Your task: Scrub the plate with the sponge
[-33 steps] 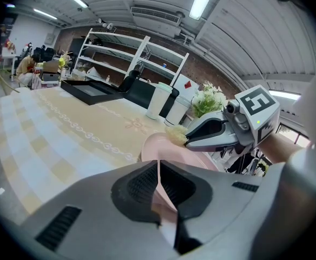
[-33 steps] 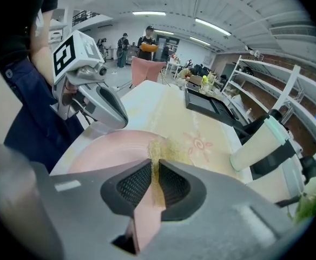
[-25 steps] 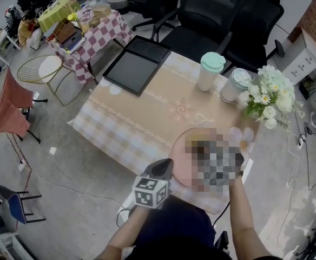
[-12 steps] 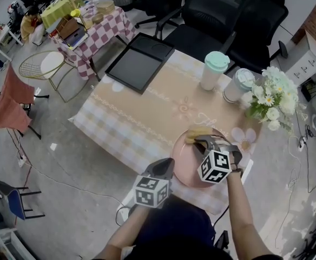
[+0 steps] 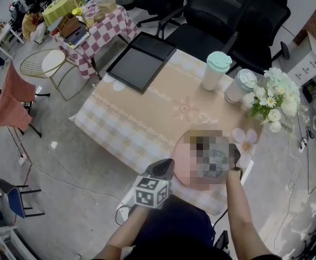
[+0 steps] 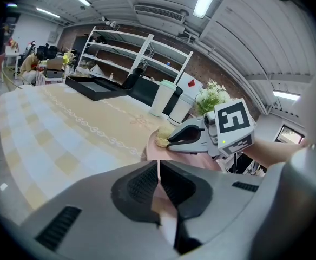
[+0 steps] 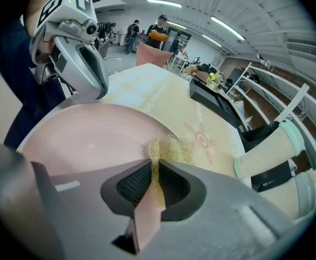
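A pink plate (image 5: 180, 161) lies on the near right corner of the table. My left gripper (image 5: 168, 164) is shut on its near left rim, and the pink rim shows between the jaws (image 6: 158, 164). My right gripper (image 7: 155, 164) is shut on a yellow sponge (image 7: 171, 149). The sponge presses on the plate's (image 7: 93, 140) far edge. In the left gripper view the right gripper (image 6: 167, 141) reaches in from the right, with the sponge (image 6: 162, 141) at its tip. In the head view a mosaic patch hides most of the right gripper.
Behind the plate stand a mint-lidded cup (image 5: 212, 70), a second lidded cup (image 5: 238, 85) and a bunch of white flowers (image 5: 274, 102). A black tray (image 5: 140, 62) lies at the table's far left corner. Office chairs (image 5: 212, 15) stand behind the table.
The right gripper with the sponge has shifted slightly over the far part of the plate. The left gripper has stayed on the rim.
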The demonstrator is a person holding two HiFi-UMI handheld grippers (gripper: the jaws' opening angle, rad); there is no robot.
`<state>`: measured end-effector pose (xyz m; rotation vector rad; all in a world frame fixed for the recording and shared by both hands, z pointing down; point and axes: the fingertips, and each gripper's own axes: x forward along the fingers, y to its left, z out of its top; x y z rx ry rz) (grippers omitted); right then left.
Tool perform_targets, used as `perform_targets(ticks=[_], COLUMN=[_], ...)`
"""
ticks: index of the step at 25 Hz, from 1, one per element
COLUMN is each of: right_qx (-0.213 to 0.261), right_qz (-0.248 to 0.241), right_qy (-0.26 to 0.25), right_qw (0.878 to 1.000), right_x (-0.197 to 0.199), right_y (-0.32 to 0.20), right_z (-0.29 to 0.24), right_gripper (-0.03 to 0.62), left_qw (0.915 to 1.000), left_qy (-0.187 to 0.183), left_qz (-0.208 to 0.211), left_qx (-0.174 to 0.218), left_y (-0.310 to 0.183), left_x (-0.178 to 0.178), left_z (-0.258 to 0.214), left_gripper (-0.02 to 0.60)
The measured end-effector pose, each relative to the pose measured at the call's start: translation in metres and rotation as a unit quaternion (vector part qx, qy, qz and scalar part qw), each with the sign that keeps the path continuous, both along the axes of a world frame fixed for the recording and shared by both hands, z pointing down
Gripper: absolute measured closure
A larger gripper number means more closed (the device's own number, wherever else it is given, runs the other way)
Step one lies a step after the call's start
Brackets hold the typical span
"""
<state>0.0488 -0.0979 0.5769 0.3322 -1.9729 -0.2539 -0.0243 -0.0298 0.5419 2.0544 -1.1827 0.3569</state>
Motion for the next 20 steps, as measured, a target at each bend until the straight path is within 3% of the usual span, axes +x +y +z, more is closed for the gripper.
perform_targets(ticks=[7, 20], right_qx=[-0.029, -0.010], right_qz=[0.031, 0.034], right_qy=[-0.046, -0.033], right_qw=[0.998, 0.999], right_x=[-0.0011, -0.0004], right_y=[-0.0015, 0.0023], right_z=[-0.0016, 0.0009], right_gripper=[0.551, 0.551], left_qw=[1.0000, 1.0000], left_qy=[-0.002, -0.004], left_qz=[0.006, 0.007], left_qx=[-0.002, 0.000], left_y=[0.0020, 0.0050], left_x=[0.0027, 0.0025], left_z=[0.0018, 0.0021], left_gripper=[0.560, 0.560])
